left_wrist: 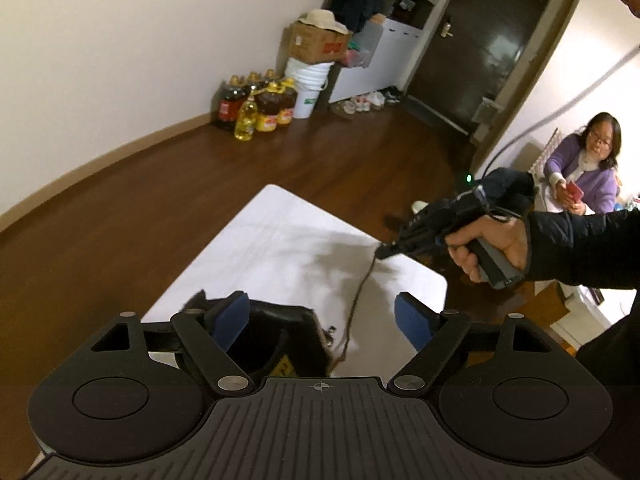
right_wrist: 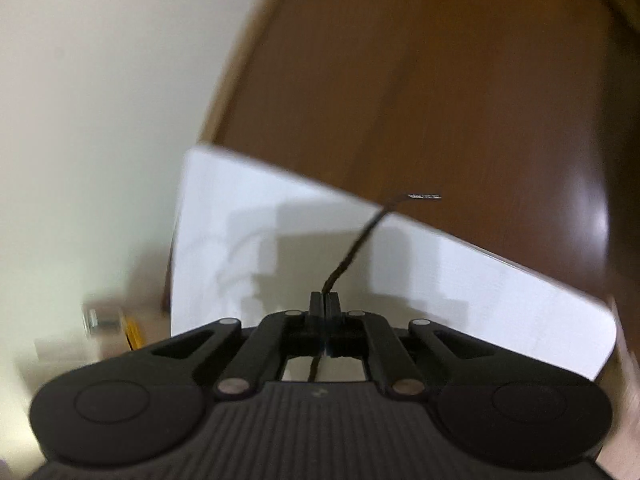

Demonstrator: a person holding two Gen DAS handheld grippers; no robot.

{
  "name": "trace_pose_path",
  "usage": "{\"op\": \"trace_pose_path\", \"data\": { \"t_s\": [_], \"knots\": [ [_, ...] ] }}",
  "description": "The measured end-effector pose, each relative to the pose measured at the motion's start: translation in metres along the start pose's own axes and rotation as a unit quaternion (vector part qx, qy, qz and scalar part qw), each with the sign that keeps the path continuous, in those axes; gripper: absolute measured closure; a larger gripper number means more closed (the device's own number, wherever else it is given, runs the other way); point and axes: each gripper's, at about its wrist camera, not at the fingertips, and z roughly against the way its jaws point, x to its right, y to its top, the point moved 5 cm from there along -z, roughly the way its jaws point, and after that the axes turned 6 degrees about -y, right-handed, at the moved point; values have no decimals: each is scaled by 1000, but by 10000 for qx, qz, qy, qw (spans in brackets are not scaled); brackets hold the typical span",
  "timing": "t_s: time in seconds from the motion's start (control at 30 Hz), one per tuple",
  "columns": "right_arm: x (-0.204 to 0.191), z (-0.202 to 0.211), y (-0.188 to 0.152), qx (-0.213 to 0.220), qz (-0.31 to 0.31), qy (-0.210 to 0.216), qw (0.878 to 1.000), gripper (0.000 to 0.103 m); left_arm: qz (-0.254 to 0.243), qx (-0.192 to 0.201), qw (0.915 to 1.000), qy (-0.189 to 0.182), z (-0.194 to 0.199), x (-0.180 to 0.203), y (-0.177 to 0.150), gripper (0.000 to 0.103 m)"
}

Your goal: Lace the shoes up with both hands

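Note:
In the left wrist view, a dark shoe (left_wrist: 280, 336) stands on the white table (left_wrist: 272, 248), its collar just below my left gripper (left_wrist: 324, 320). That gripper is open, blue pads (left_wrist: 234, 318) wide apart, and only the left one is close to the collar. A brown lace (left_wrist: 360, 292) runs from the shoe up to my right gripper (left_wrist: 386, 250), which a hand (left_wrist: 488, 248) holds above the table's right side. In the right wrist view, the right gripper (right_wrist: 325, 300) is shut on the lace (right_wrist: 352, 248), and the lace's tipped end (right_wrist: 424, 197) sticks out beyond the fingers.
The table's far edge (right_wrist: 360, 200) drops to a dark wood floor (left_wrist: 200, 184). By the wall stand oil bottles (left_wrist: 260, 108), a white bucket (left_wrist: 308, 84) and a cardboard box (left_wrist: 316, 42). A seated person in purple (left_wrist: 584, 168) holds a red phone at the right.

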Motion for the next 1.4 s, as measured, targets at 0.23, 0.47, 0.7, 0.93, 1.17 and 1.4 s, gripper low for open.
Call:
{"op": "trace_pose_path", "data": {
  "t_s": [0.23, 0.47, 0.7, 0.93, 1.17, 1.4],
  "knots": [
    [-119, 50, -74, -323, 4492, 662, 8904, 102, -417, -199, 9986, -244, -13, 34, -9, 18],
    [-150, 89, -138, -831, 6142, 1106, 7769, 102, -630, -214, 9976, 172, -22, 53, -42, 24],
    [-199, 109, -196, -1181, 6696, 1570, 7163, 102, -1385, -435, 9885, 428, -24, 63, -90, 36],
    [-234, 133, -245, -1375, 7158, 1625, 6651, 102, -1755, -141, 9838, 345, -21, 62, -118, 41],
    [-250, 123, -285, -1561, 7368, 1666, 6364, 102, -1786, 137, 9836, 218, -14, 66, -126, 76],
    [-243, 113, -292, -1612, 7439, 1554, 6297, 102, -1965, -48, 9794, 455, -6, 77, -132, 100]
  ]
}}
